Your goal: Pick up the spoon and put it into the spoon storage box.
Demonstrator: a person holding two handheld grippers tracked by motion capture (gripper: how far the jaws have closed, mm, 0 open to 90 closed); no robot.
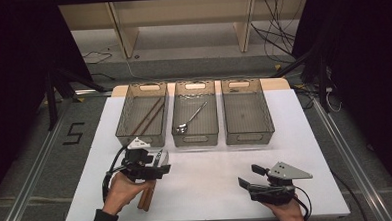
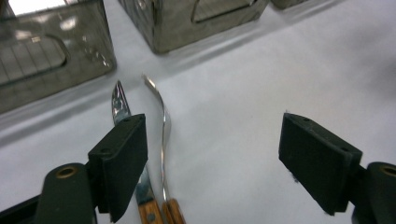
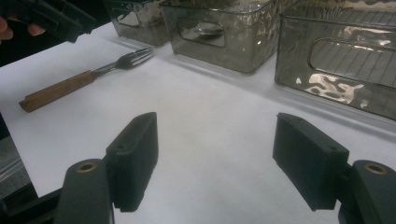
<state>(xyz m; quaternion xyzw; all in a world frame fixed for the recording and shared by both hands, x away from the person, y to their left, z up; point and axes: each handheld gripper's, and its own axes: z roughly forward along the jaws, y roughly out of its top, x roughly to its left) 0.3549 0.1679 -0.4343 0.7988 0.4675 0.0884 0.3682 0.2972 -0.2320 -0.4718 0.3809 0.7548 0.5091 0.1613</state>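
White sheeting is covering the table (image 1: 207,185), with dark floor and trailing cables lying around it, and three smoky see-through bins are sitting in a row along the far side. Over in the left bin (image 1: 142,114) a pair of brown chopsticks (image 1: 148,116) is lying slantwise on the ribbed floor; the middle bin (image 1: 195,113) is holding a metal spoon (image 1: 190,118), bowl toward the near wall; the right bin (image 1: 246,111) is looking bare from above. Nearer the person, the left gripper (image 1: 156,168) is hanging over two pieces of wooden-handled cutlery, a fork (image 2: 125,109) and, just beside it, a second slim metal piece (image 2: 161,135) seen edge-on, so what kind it is I can't tell. Both are lying flat on the white sheet in front of the left bin, handles pointing back at the person. Its jaws are standing spread wide, one pad just above the fork's neck and the other well off to the side, and they aren't pinching anything. On the other side, the right gripper (image 1: 251,177) is resting low over bare sheet, jaws likewise wide apart with nothing between them, facing the bins; its own camera is catching the fork (image 3: 84,79) off to the side, tines toward the bins
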